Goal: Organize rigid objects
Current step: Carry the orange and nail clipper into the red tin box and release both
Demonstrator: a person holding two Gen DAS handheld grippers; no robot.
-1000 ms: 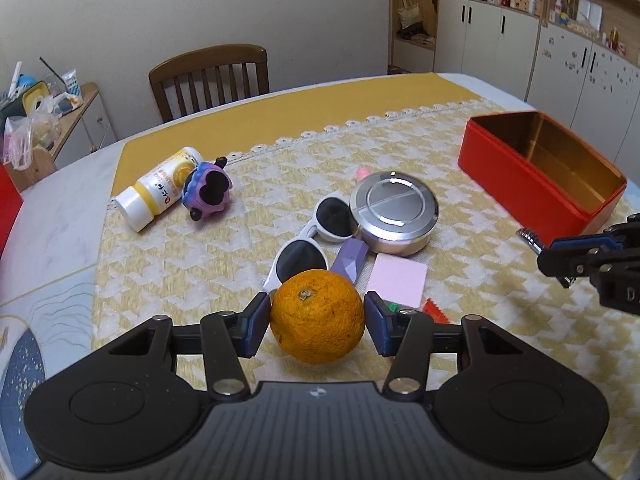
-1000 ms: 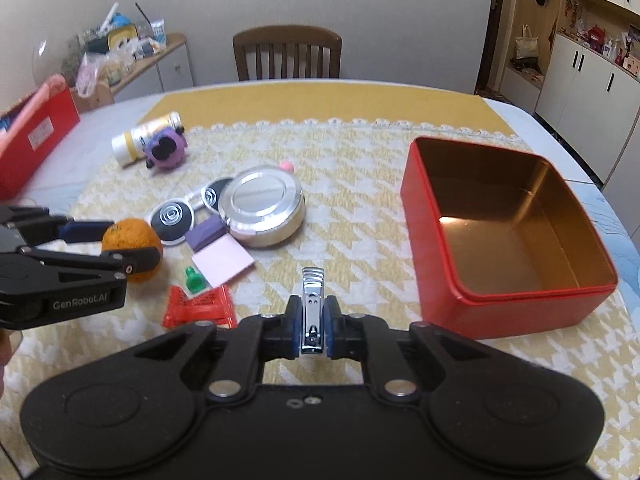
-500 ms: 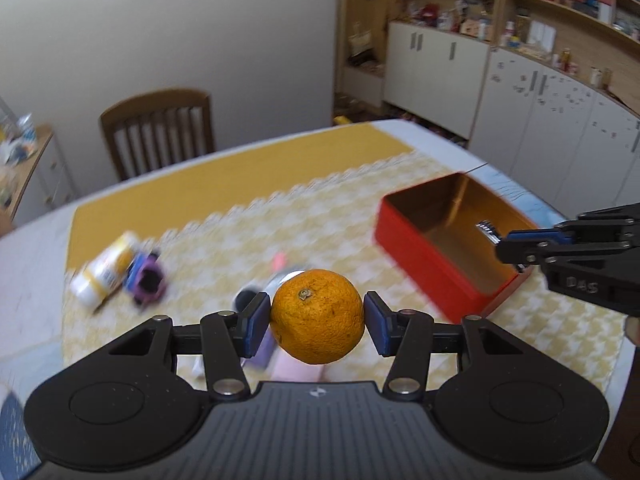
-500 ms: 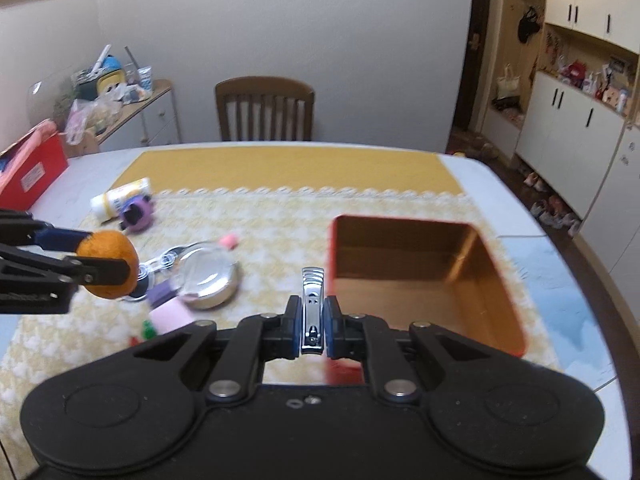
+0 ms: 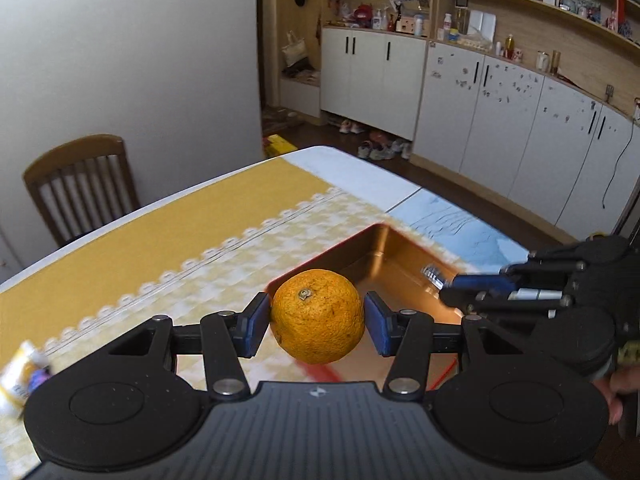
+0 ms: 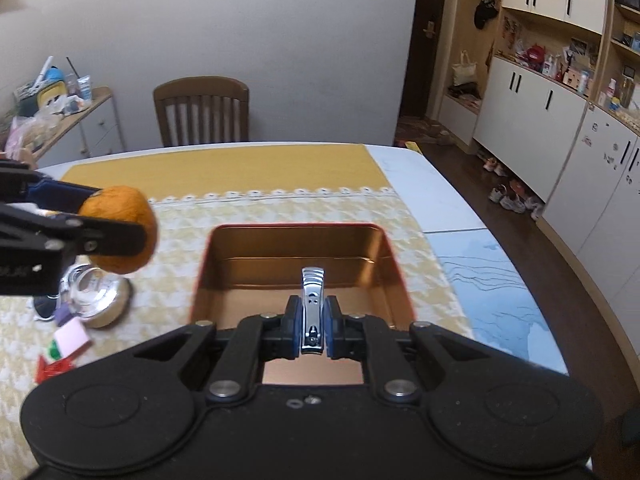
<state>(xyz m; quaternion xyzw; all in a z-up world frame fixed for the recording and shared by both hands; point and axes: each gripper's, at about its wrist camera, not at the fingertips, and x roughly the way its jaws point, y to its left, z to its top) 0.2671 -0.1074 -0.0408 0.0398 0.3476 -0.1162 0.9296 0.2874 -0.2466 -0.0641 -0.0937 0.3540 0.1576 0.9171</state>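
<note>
Above the table, both grippers hang over the red tin, each with something clamped. The left gripper grasps an orange between its blue pads, held in the air at the tin's near corner. The right gripper is clenched on a nail clipper, whose silver lever juts forward over the tin's gold inside.

The left wrist view shows the tin only in part, blurred, with the right gripper coming in from the right edge and the clipper tip poking out over the tin; a person's fingers show at the lower right. At its lower left lies a blurred bottle.

The right wrist view shows the tin's whole opening, with nothing lying in the part that is visible. It also shows the left gripper from the side with the orange to the left of the tin and above the cloth. Below it on the cloth lie a round silver case, a pink pad and a red packet. A chair stands behind the table.
</note>
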